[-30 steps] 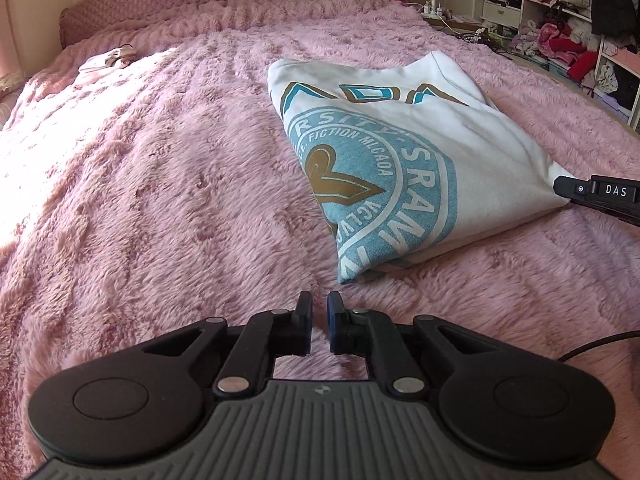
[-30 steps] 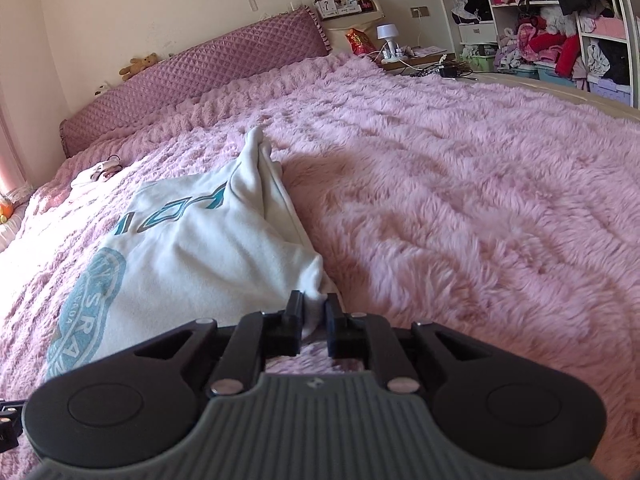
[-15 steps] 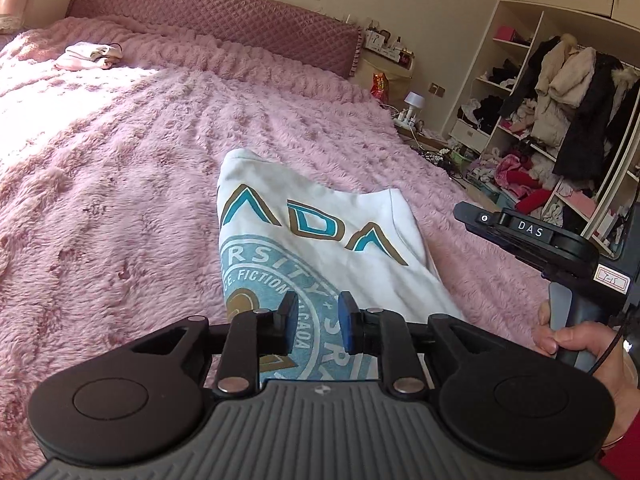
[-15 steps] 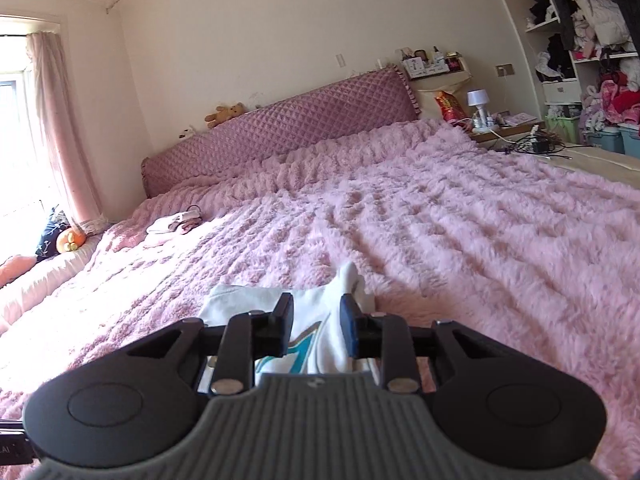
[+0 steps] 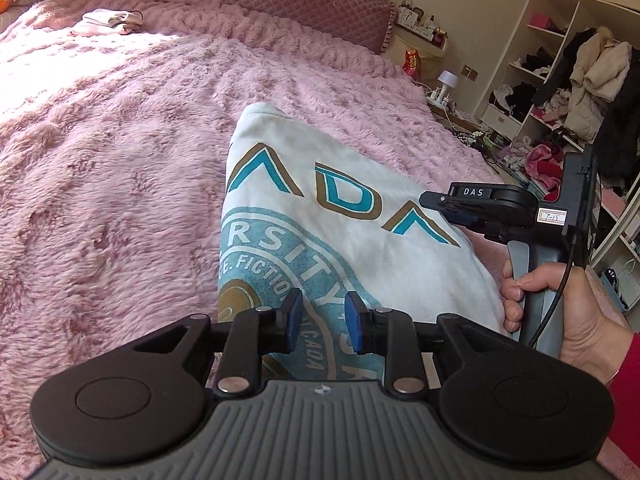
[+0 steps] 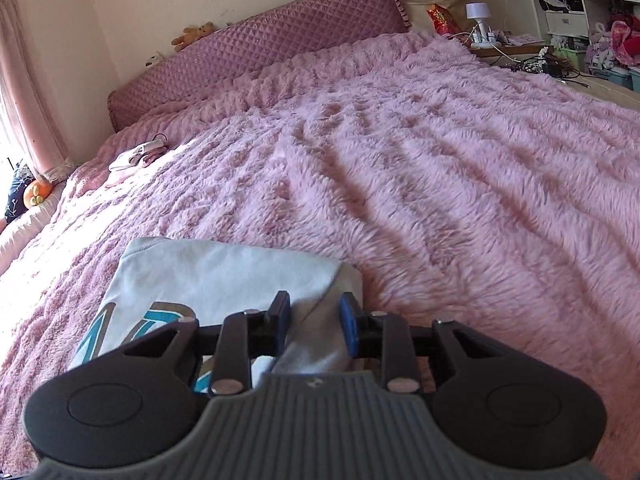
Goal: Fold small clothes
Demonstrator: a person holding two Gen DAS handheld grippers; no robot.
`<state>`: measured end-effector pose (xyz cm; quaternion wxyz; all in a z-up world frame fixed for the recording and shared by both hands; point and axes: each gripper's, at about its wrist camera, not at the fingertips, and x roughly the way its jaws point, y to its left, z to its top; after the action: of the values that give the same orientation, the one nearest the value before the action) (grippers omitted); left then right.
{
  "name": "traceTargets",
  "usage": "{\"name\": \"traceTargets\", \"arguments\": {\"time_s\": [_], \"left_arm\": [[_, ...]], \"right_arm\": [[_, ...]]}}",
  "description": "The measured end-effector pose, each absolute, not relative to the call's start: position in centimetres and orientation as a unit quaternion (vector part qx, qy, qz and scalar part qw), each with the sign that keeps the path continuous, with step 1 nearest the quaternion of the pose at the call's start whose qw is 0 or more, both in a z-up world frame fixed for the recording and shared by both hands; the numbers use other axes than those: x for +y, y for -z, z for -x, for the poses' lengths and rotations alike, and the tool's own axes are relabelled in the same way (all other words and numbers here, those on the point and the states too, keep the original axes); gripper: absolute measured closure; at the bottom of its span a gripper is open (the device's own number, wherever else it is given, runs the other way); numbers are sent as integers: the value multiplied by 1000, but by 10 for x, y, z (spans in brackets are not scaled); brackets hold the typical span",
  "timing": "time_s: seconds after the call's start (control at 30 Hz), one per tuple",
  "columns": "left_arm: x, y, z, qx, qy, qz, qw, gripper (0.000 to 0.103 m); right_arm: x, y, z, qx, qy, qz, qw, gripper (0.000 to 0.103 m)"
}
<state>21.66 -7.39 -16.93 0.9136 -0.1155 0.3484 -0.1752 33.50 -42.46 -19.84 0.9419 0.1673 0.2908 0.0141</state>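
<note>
The white printed shirt [image 5: 352,216] lies folded into a narrow block on the pink fluffy blanket [image 5: 120,184] of the bed, its teal and gold lettering facing up and one long folded edge running toward the headboard [image 6: 256,52]. This looks like the pause between folds: both tools have let go and hover over the near part of the garment. The left gripper [image 5: 322,320] sits above the round printed badge with its fingers opening, nothing pinched between the blue pads, cloth showing only behind the gap. The right gripper [image 6: 314,324] hangs over the shirt's right-hand edge, its fingers parted a little; a grey ridge of fabric shows through the gap, though whether the pads brush it is hard to judge from this angle, and it does not look clamped. In the left wrist view the person's hand [image 5: 560,312] wraps the right tool's handle just beside the shirt's near right corner (a red sleeve shows at the frame edge). The next move probably calls for each gripper to drop onto a corner of one short end, close firmly on all layers, and carry that end over the other without dragging the block across the plush pile.
</note>
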Motion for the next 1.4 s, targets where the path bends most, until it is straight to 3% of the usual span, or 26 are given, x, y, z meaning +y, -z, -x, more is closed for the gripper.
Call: {"name": "traceTargets", "arguments": {"time_s": [0.13, 0.23, 0.47, 0.63, 0.7, 0.93, 1.07, 1.2, 1.33, 1.4], "left_arm": [[-69, 166, -221, 350, 186, 138, 908, 71], [-55, 155, -215, 342, 197, 160, 905, 71], [-31, 145, -165, 334, 196, 112, 915, 71], [-32, 147, -157, 329, 223, 153, 905, 71], [-36, 147, -162, 335, 240, 172, 895, 58], [-48, 175, -168, 384, 214, 153, 885, 58], [-47, 184, -168, 385, 221, 146, 884, 58], [-48, 181, -167, 383, 221, 139, 886, 58], [-39, 161, -168, 358, 232, 162, 890, 57], [-27, 152, -175, 344, 240, 190, 888, 49]], "right_arm": [[-422, 193, -331, 287, -16, -145, 947, 78], [-425, 175, -303, 260, -37, -160, 952, 71], [-417, 155, -168, 225, -71, -197, 952, 60], [-396, 169, -117, 226, -66, -232, 944, 60], [-391, 176, -111, 229, -75, -252, 937, 60], [-392, 202, -115, 273, -30, -258, 926, 60], [-400, 216, -114, 281, -21, -255, 925, 69], [-396, 213, -115, 285, -17, -239, 928, 69], [-400, 191, -117, 267, -39, -235, 934, 53], [-408, 176, -124, 252, -47, -222, 941, 45]]}}
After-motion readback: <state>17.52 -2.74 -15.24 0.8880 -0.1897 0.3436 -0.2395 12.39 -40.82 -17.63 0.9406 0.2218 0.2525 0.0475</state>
